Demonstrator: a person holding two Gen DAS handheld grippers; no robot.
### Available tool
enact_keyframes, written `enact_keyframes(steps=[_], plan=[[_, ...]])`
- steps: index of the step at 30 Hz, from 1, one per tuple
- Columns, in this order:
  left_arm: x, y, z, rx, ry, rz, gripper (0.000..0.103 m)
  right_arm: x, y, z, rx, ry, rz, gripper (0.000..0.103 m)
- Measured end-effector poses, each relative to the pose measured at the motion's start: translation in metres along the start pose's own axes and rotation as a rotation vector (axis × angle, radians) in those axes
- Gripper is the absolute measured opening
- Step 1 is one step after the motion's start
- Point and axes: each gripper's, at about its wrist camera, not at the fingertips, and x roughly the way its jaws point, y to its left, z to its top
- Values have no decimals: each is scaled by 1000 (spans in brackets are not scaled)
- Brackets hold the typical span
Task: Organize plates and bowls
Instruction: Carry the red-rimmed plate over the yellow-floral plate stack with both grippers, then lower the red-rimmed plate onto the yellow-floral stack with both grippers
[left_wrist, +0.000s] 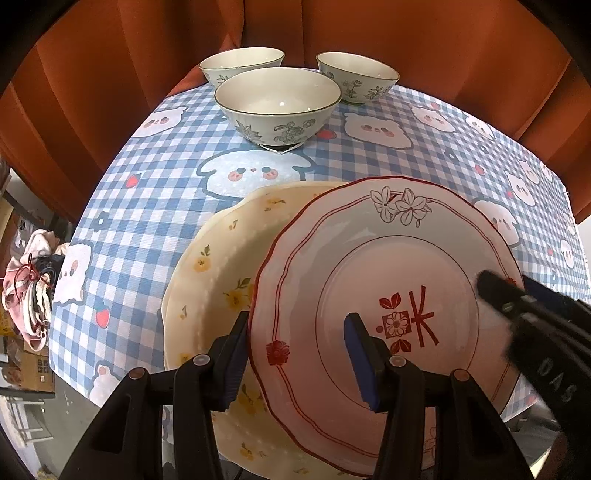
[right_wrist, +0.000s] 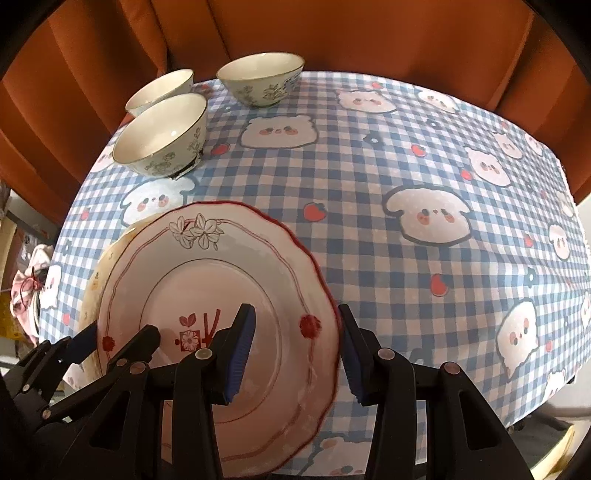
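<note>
A white plate with a red rim (left_wrist: 369, 266) (right_wrist: 207, 280) lies offset on a cream plate with yellow flowers (left_wrist: 214, 280) (right_wrist: 96, 280), near the table's front edge. My left gripper (left_wrist: 299, 354) (right_wrist: 116, 338) straddles its left rim, one finger outside the edge and one over the plate's inside, with a wide gap between them. My right gripper (right_wrist: 295, 350) straddles the right rim the same way and shows blurred in the left wrist view (left_wrist: 509, 299). No pad visibly presses on the plate. Three floral bowls (left_wrist: 277, 107) (right_wrist: 162, 133) stand apart at the far side.
A blue checked tablecloth with bear prints (left_wrist: 147, 192) (right_wrist: 406, 177) covers the table. Orange curtains (left_wrist: 110, 74) hang close behind it. Left of the table, below its edge, a pink bundle of cloth (left_wrist: 29, 288) and boxes lie on the floor.
</note>
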Motion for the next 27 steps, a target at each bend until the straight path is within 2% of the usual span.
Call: enact_keyframes(steps=[1, 2, 9, 19, 25, 27], plan=[[0, 1, 0, -8, 1, -4, 51, -3, 0, -1, -17, -7, -15, 31], [0, 1, 0, -9, 2, -4, 51, -2, 0, -1, -27, -6, -19, 28], [-3, 5, -3, -22, 8, 0, 51, -2, -1, 0, -15, 10, 6, 27], [-13, 34, -10, -76, -2, 47, 51, 4, 28, -5, -38, 44, 56, 27], [-10, 38, -11, -58, -22, 86, 51, 18, 35, -8, -26, 86, 66, 28], [-7, 37, -10, -44, -30, 100, 54, 19, 39, -8, -36, 75, 54, 28]])
